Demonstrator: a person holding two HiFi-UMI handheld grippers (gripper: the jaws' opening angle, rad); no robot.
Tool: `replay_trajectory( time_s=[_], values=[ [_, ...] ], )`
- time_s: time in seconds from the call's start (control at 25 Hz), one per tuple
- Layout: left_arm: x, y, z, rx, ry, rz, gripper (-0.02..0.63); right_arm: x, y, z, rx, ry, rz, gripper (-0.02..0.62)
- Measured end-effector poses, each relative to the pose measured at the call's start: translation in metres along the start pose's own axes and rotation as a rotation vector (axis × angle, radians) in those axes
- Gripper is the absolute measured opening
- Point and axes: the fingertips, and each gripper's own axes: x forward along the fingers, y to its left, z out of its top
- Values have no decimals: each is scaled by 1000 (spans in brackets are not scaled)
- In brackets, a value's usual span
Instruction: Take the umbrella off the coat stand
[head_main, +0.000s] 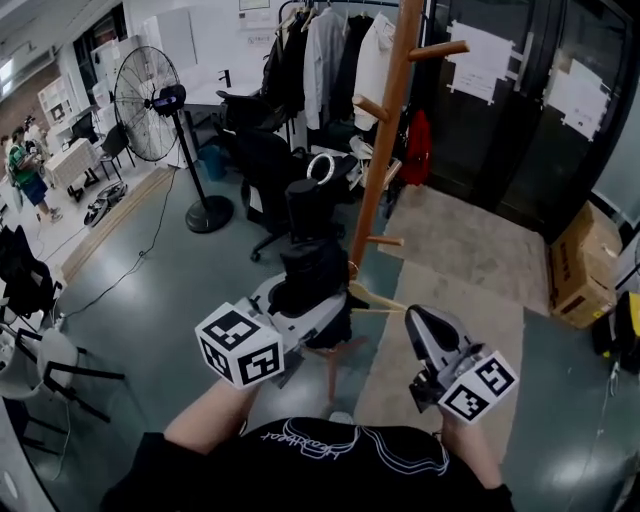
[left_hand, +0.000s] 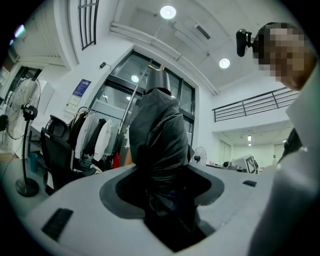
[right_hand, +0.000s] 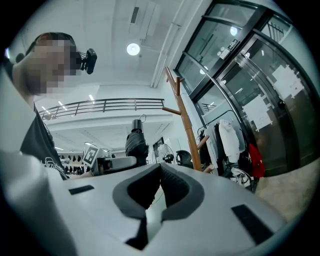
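While the left hand-held gripper (left_hand: 165, 182) clamps one umbrella (left_hand: 160, 130), the right hand-held gripper (right_hand: 159, 169) – empty – is closed.

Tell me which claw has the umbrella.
The left claw: its jaws clamp the folded black fabric umbrella. The right claw is shut on nothing.

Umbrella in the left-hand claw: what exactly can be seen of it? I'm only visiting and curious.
The umbrella is a black folding one, collapsed, its fabric bunched in loose folds round the shaft. It stands roughly upright, with a dark cylindrical handle uppermost and a thin loop at the very top. The left gripper is clamped on its lower fabric, and nothing else appears to touch it. It is held just left of the wooden coat stand, clear of the pegs.
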Motion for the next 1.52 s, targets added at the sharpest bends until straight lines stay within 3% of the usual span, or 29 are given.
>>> replay_trajectory(
  time_s=[0.48, 0.92, 1.52],
  values=[
    [-58, -38, -64, -149, 61, -104, 230, -21, 55, -35, 50, 11, -54, -6],
    [-74, -63, -77, -172, 86, -160, 232, -36, 73, -46, 90, 14, -80, -4],
    [-73, -63, -83, -190, 109, -154, 232, -37, 71, -50, 103, 36, -76, -3]
  ],
)
